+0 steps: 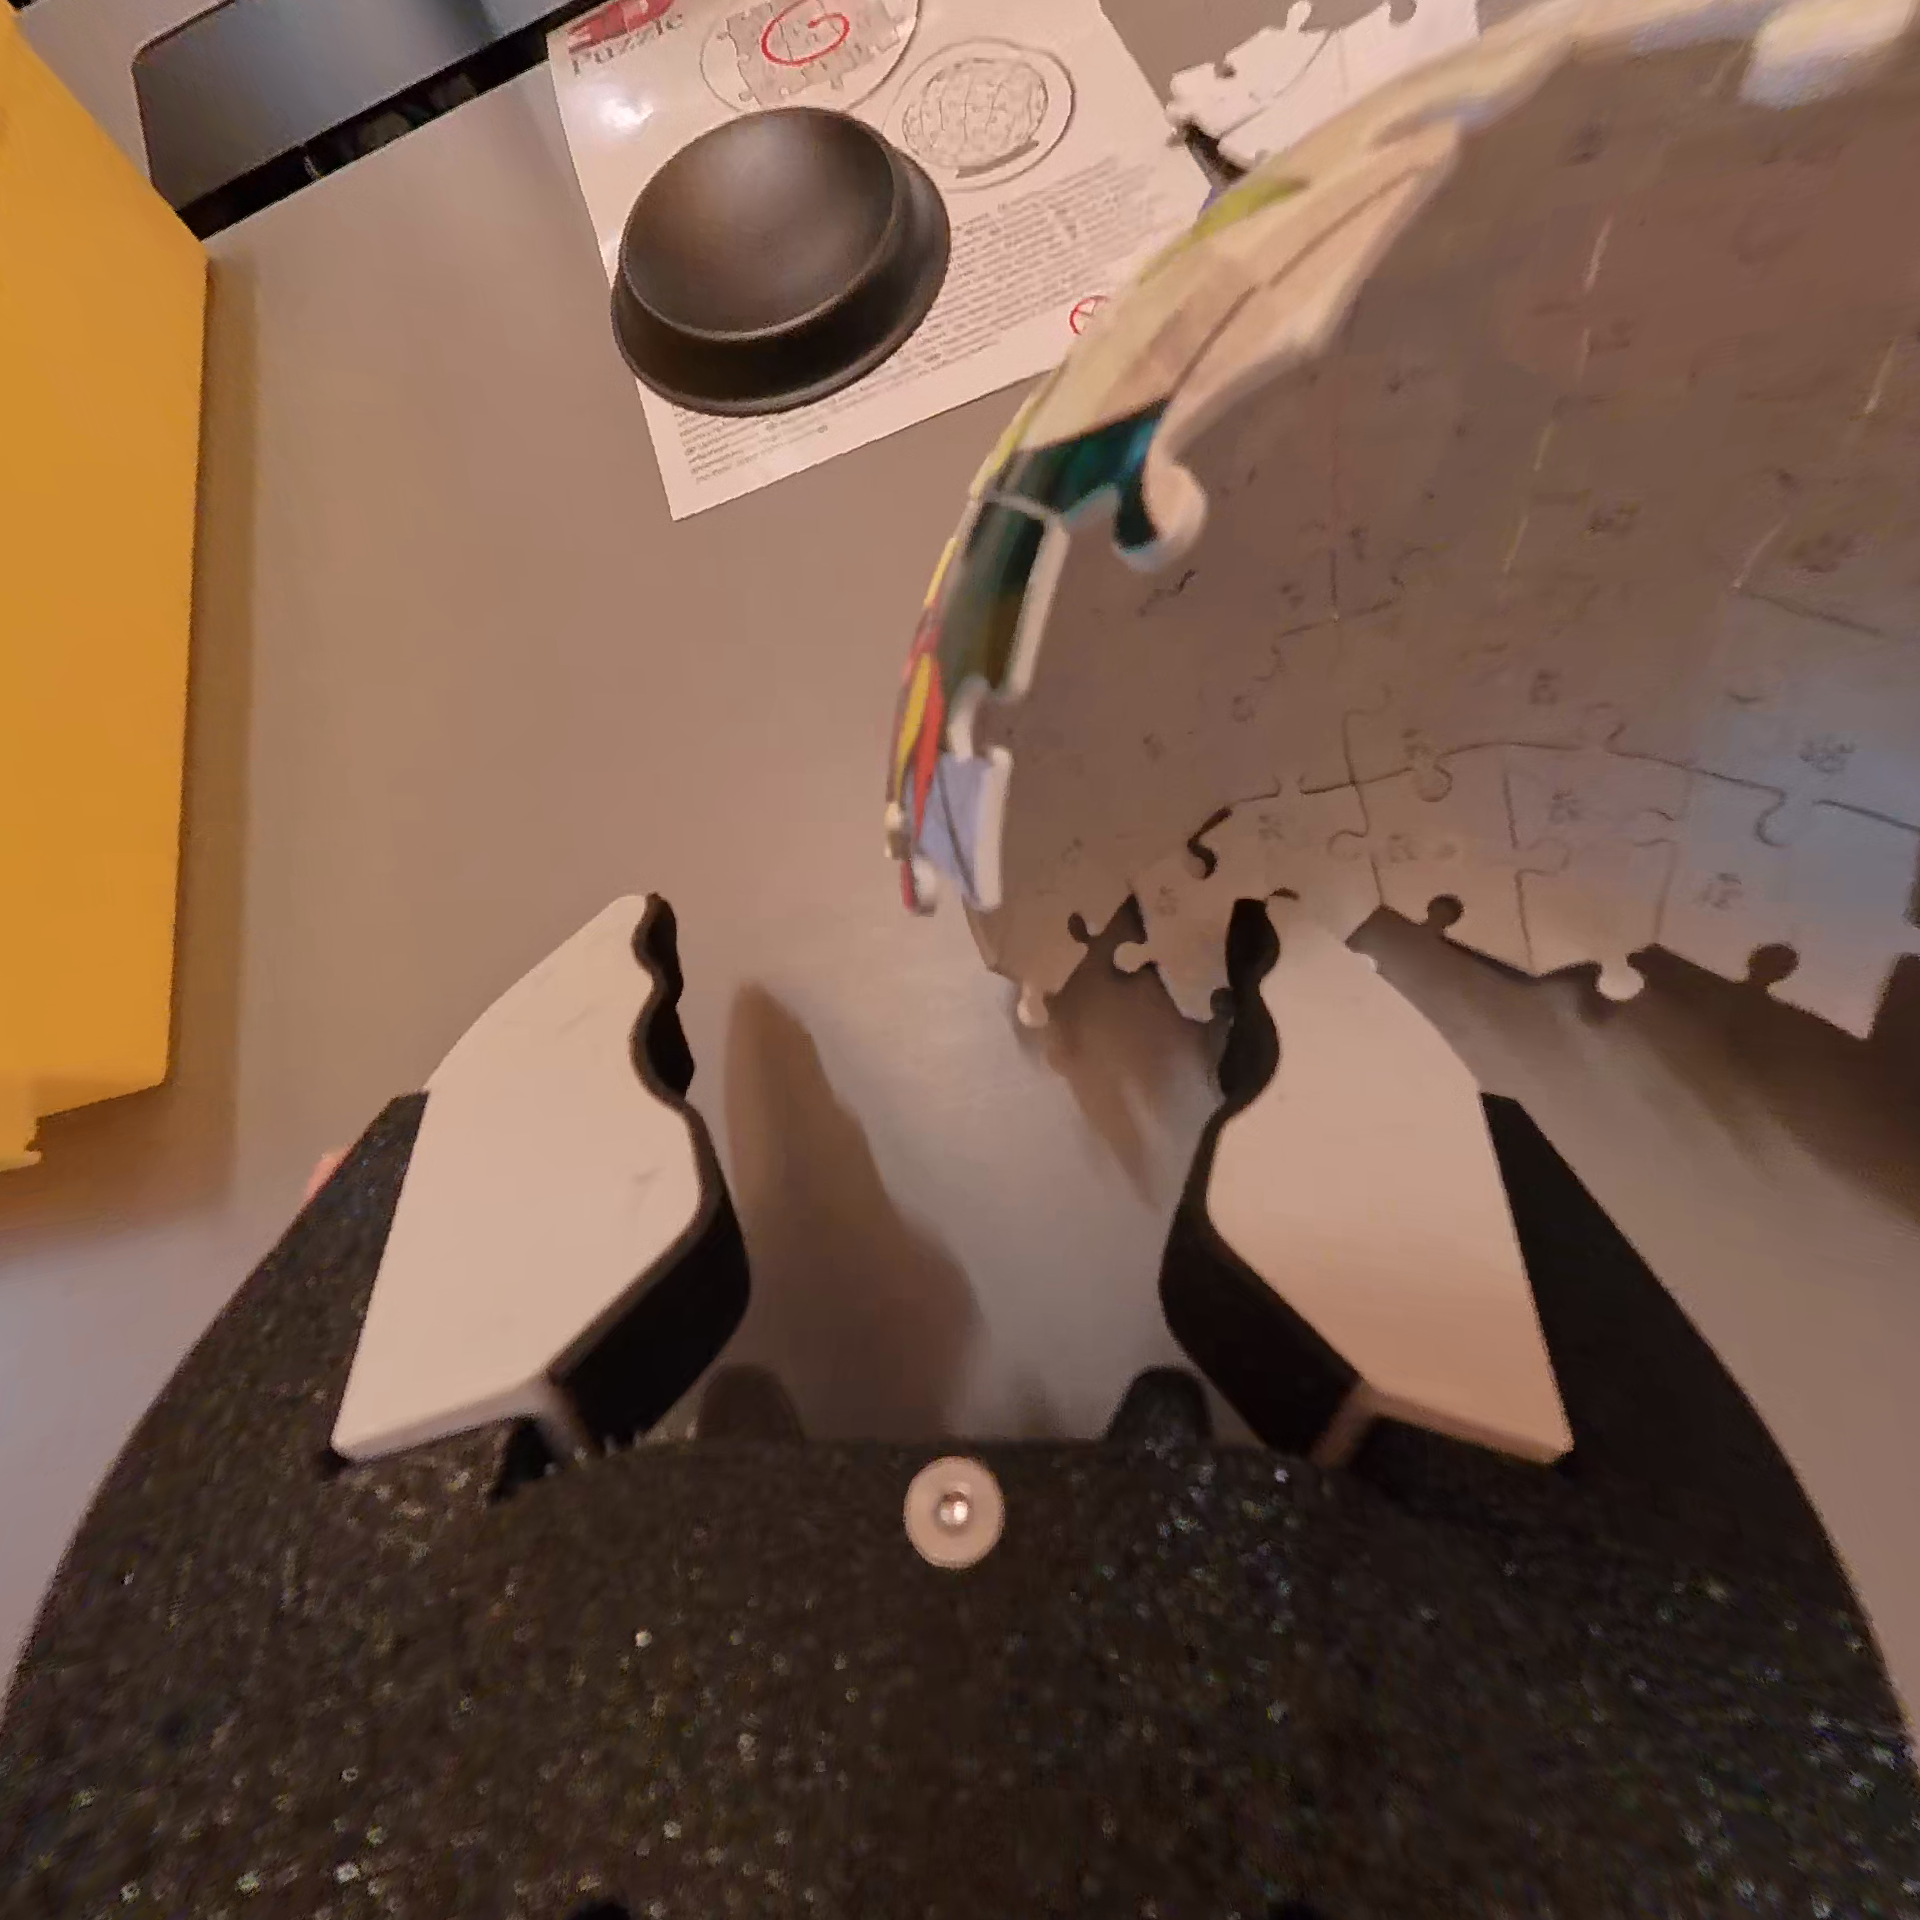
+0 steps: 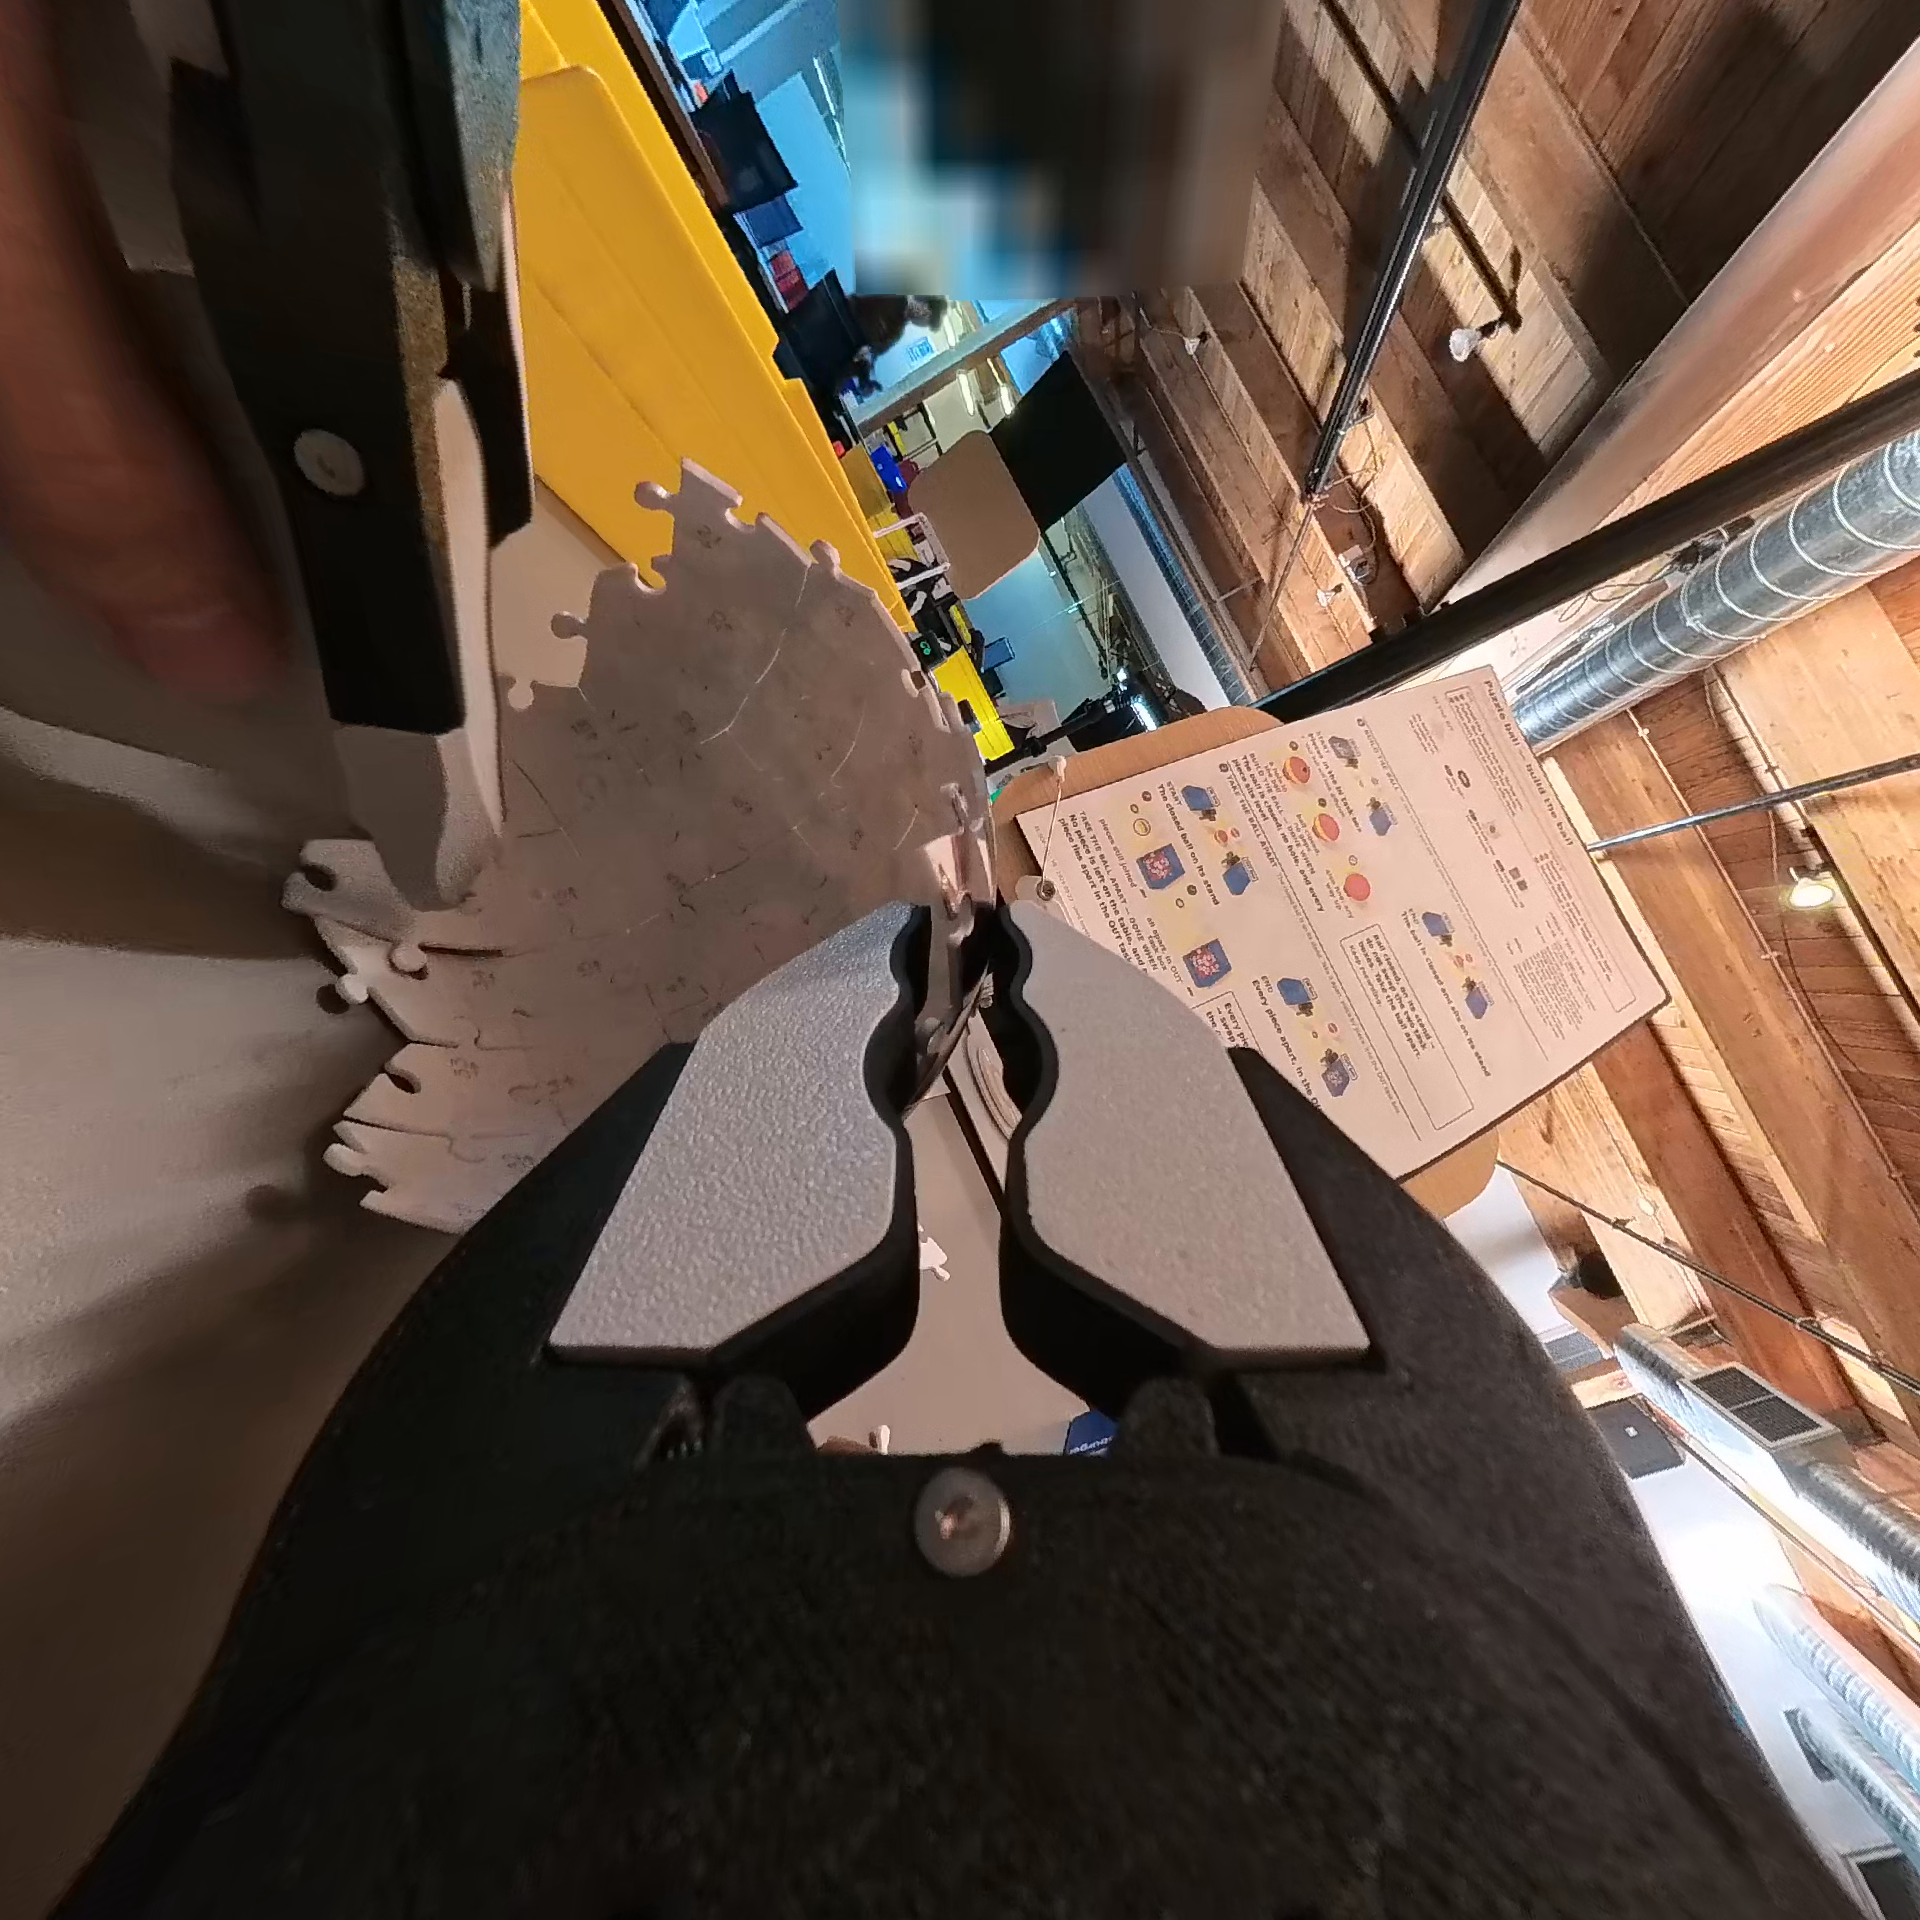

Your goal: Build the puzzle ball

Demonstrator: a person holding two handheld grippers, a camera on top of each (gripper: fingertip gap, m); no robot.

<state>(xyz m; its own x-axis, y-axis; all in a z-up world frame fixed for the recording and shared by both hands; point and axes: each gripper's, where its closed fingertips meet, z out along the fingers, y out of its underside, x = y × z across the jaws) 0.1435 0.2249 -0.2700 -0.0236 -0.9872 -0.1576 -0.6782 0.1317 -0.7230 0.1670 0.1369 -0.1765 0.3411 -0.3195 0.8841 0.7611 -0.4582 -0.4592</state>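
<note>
Grey surface (image 1: 468,675) below. Half-built puzzle ball shell (image 1: 1455,623) raised just right of left tongs (image 1: 951,997), spread apart, empty. Right tongs (image 2: 961,935) clamped on shell rim. Black stand (image 1: 779,260) on instruction leaflet (image 1: 1039,135) ahead.

The right tongs (image 2: 982,925) pinch the rim of the curved puzzle shell (image 2: 727,790). The left tongs (image 2: 457,831) touch its opposite edge.

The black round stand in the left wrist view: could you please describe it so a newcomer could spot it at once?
Start at the grey table, then find the white printed sheet at its far side. The black round stand sits on that sheet, the only dark, dished, brimmed item among flat pale things.
</note>
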